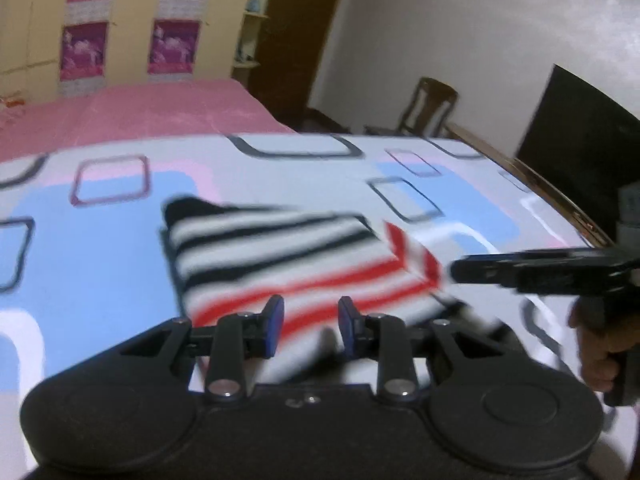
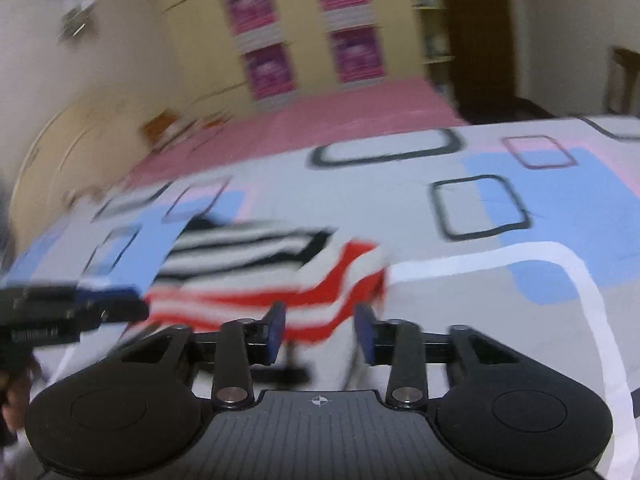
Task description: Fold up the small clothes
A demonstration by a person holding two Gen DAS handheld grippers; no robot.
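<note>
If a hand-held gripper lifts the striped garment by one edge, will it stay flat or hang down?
Probably hang down: the striped garment lies soft and folded on the bedsheet, one red-striped corner already curling. It looks light, so pushing would likely bunch it.

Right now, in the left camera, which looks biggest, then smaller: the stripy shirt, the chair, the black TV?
1. Stripy shirt, looks biggest, but it is nearest.
2. Black TV, partly cut off at the edge.
3. Chair, smallest, but farthest away.

A home bedroom: a bed (image 1: pixel 100 208) with a patterned sheet and a pink cover (image 1: pixel 152 112) behind it, a tall cream wardrobe (image 1: pixel 120 20) with purple panels, a wooden chair (image 1: pixel 428 106) by the white wall, and corner shelves (image 1: pixel 256 20).
</note>
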